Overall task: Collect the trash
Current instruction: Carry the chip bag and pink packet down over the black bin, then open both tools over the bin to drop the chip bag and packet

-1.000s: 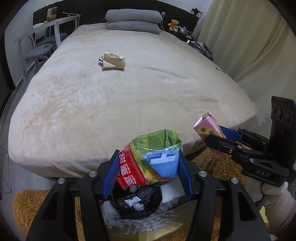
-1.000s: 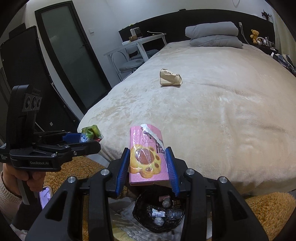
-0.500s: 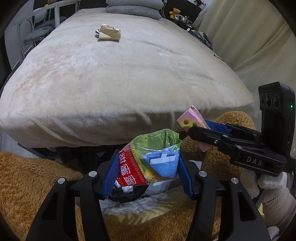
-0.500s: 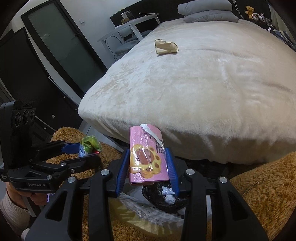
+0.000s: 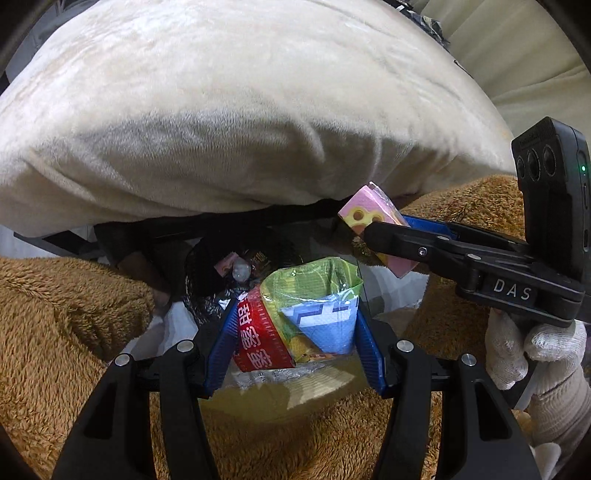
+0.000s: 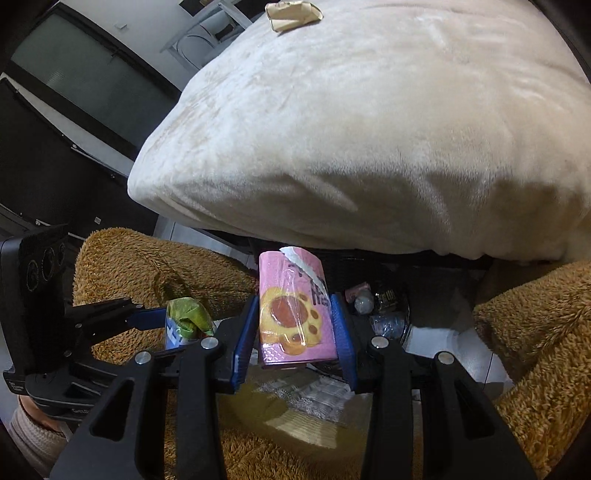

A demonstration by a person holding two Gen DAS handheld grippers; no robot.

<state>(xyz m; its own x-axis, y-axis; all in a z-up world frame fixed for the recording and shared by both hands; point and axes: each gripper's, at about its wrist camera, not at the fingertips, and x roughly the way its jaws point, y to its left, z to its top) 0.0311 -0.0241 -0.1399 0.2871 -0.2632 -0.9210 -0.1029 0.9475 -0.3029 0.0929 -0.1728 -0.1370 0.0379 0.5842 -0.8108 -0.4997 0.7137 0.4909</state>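
Note:
My left gripper is shut on a crumpled green, red and blue snack wrapper; it also shows in the right wrist view. My right gripper is shut on a pink tissue pack with a paw print, seen from the left wrist view at the right. Both are held low over a black-lined trash bin with several bits of trash inside, under the bed's foot edge; the bin also shows in the right wrist view. A crumpled brown paper bag lies far up the bed.
The cream bed cover overhangs just beyond the bin. Brown fluffy rugs flank the bin on both sides. A yellowish mat lies under the grippers. A dark glass door stands to the left.
Both grippers have dropped down from bed level and tilted toward the floor, bringing the wrapper and the tissue pack close above the bin. Both grips are unchanged.

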